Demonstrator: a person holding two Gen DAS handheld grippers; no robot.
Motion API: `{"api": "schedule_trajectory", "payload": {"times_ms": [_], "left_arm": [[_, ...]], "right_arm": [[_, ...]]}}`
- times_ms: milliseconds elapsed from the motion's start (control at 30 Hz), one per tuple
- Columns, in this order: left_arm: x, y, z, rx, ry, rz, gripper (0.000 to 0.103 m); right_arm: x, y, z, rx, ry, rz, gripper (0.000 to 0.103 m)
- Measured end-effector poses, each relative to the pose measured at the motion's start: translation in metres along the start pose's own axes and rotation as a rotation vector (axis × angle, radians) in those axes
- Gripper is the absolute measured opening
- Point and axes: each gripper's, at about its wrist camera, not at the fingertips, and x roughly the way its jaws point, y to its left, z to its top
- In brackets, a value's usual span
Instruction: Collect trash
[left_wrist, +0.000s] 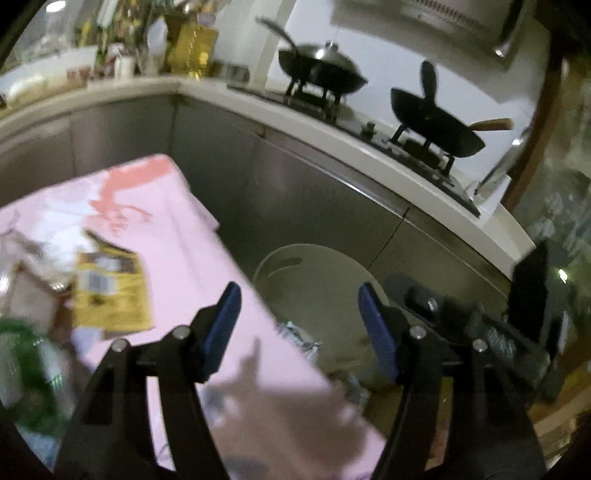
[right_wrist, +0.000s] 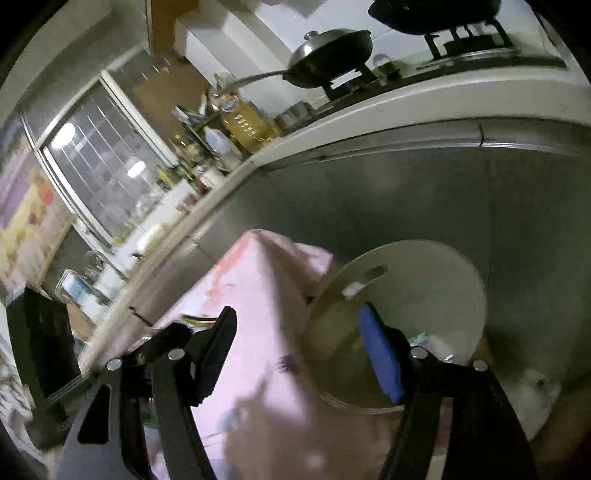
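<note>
Left gripper (left_wrist: 299, 325) spread wide, nothing between its blue pads; it hangs over the near right edge of the pink-covered table (left_wrist: 192, 236), half above the bin. Right gripper (right_wrist: 295, 350) also spread and empty, poised over the table's far right corner and the bin's rim.

Surroundings: grey cabinet fronts (left_wrist: 303, 192) run close behind table and bin. Worktop (left_wrist: 413, 173) above them carries a gas hob with a lidded black wok (left_wrist: 325, 70) and a second dark pan (left_wrist: 436, 125). Oil bottle (left_wrist: 192, 48) and jars crowd the worktop's corner, blurred.

Trash: yellow printed wrapper (left_wrist: 110, 295), flat and crinkled, lies toward the table's left edge. Beside it a pale crumpled wrapper (left_wrist: 26, 273) and a green-and-clear plastic piece (left_wrist: 26, 362), both too blurred to name further. Crumpled foil-like scraps (left_wrist: 299, 339) already sit inside the bin.

Bin (left_wrist: 321, 280): round, off-white plastic, smooth wall, mouth open, standing just beside the table's right edge and below it. In the right wrist view its rim (right_wrist: 406, 251) meets the hanging pink cloth.

Open room: narrow strip between table edge and cabinets, filled mostly by the bin.
</note>
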Motion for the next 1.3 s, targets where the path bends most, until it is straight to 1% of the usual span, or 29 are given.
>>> {"api": "schedule_trajectory", "payload": {"times_ms": [33,100,167,233,300,367,400,433,500,533,600,667,767,833,900,1033,1133,1233,1300], "left_arm": [[-0.011,0.004,-0.005,0.006,-0.01,0.013,0.064],[-0.041,0.015,-0.02,0.02,-0.026,0.034,0.065],[-0.066,0.03,-0.034,0.02,-0.024,0.064,0.066],[-0.097,0.054,-0.053,0.005,-0.017,0.099,0.067],[-0.126,0.079,-0.072,-0.01,-0.019,0.164,0.07],[-0.145,0.104,-0.087,-0.028,-0.018,0.228,0.076],[-0.156,0.12,-0.096,-0.047,-0.016,0.276,0.08],[-0.164,0.135,-0.104,-0.067,-0.013,0.313,0.081],[-0.173,0.159,-0.116,-0.114,0.006,0.375,0.081],[-0.175,0.171,-0.121,-0.148,0.019,0.389,0.081],[-0.174,0.191,-0.127,-0.218,0.035,0.382,0.081],[-0.167,0.202,-0.131,-0.25,0.053,0.36,0.082],[-0.155,0.208,-0.135,-0.227,0.086,0.345,0.082],[-0.142,0.202,-0.135,-0.2,0.107,0.334,0.082],[-0.135,0.194,-0.137,-0.181,0.11,0.323,0.082],[-0.126,0.186,-0.138,-0.138,0.101,0.347,0.082],[-0.124,0.185,-0.138,-0.121,0.093,0.357,0.082],[-0.125,0.181,-0.14,-0.102,0.09,0.358,0.082],[-0.126,0.176,-0.142,-0.09,0.086,0.349,0.083]], "right_arm": [[0.002,0.001,-0.005,0.016,0.013,0.019,0.042],[0.008,0.01,-0.018,0.027,0.04,0.064,0.033],[0.018,0.028,-0.028,0.019,0.075,0.104,0.032],[0.031,0.048,-0.044,0.002,0.139,0.15,0.032],[0.039,0.066,-0.055,-0.012,0.184,0.187,0.032],[0.048,0.088,-0.068,-0.044,0.221,0.219,0.032],[0.05,0.098,-0.075,-0.064,0.233,0.228,0.032],[0.054,0.11,-0.083,-0.098,0.247,0.23,0.032],[0.06,0.131,-0.097,-0.172,0.264,0.22,0.033],[0.062,0.137,-0.103,-0.198,0.272,0.217,0.034],[0.068,0.151,-0.116,-0.243,0.297,0.21,0.035],[0.075,0.161,-0.126,-0.274,0.329,0.205,0.036],[0.078,0.173,-0.133,-0.294,0.338,0.203,0.04],[0.081,0.183,-0.138,-0.341,0.348,0.2,0.049],[0.086,0.193,-0.144,-0.39,0.351,0.186,0.052],[0.1,0.21,-0.155,-0.466,0.348,0.15,0.053],[0.112,0.222,-0.165,-0.55,0.331,0.086,0.053],[0.124,0.226,-0.171,-0.573,0.337,0.061,0.053],[0.129,0.228,-0.174,-0.598,0.323,0.032,0.053]]}}
